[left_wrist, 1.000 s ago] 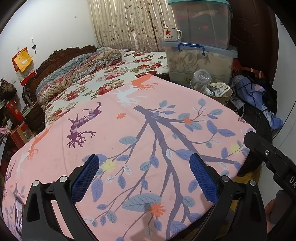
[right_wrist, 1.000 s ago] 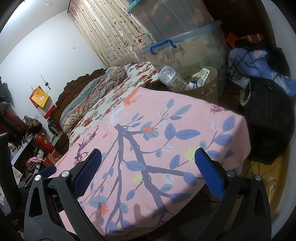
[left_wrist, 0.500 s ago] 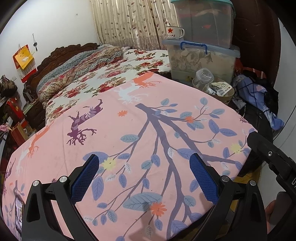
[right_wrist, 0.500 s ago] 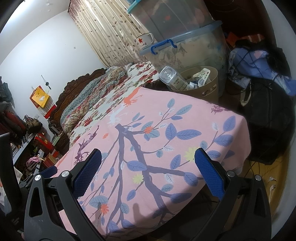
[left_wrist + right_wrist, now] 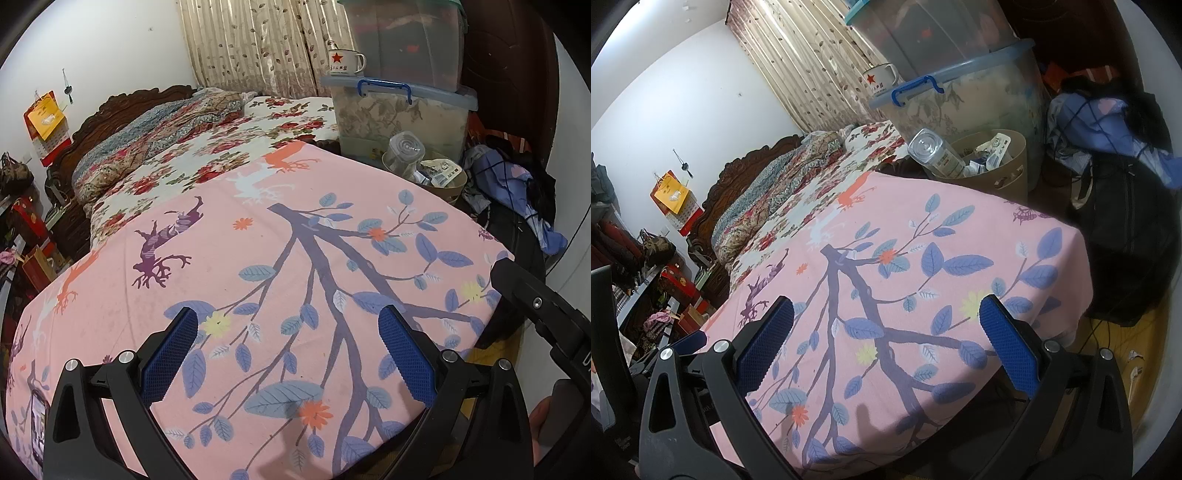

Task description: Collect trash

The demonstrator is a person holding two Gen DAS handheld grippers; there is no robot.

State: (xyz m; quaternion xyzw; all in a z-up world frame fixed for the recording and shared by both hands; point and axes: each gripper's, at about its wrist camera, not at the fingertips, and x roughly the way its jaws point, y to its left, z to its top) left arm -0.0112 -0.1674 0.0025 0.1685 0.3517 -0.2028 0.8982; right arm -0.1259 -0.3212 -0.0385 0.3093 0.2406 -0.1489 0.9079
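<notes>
- Side by side, the left gripper (image 5: 288, 362) and right gripper (image 5: 886, 343) hover wide open over the near end of a table, nothing between the blue pads (image 5: 168, 356) of either.
- Under both lies a pink cloth (image 5: 280, 258) printed with branches, leaves and deer; no loose litter shows anywhere on it.
- At the table's far right corner, on the floor, stands a tan bin (image 5: 1004, 173), already holding wrappers and cartons, with a clear bottle (image 5: 934, 151) propped base-up against its rim.
- Behind the bin rise stacked storage tubs (image 5: 399, 107), a star-marked mug (image 5: 343, 62) on the lower lid; dark bags and blue clothes (image 5: 1108, 125) are heaped to the right.
- Beyond the table, a bed with a floral quilt (image 5: 207, 147) runs to the curtains.
- On the wood floor at right, small pale scraps (image 5: 1134, 356) lie near the table leg; whether they are trash is too small to tell.
- By the look of it, the table is done and the collecting is near its end, or paused between pieces.
- Next move, likely: settle the bottle fully into the bin, or go for the floor scraps; either calls for a long reach past the table edge.
</notes>
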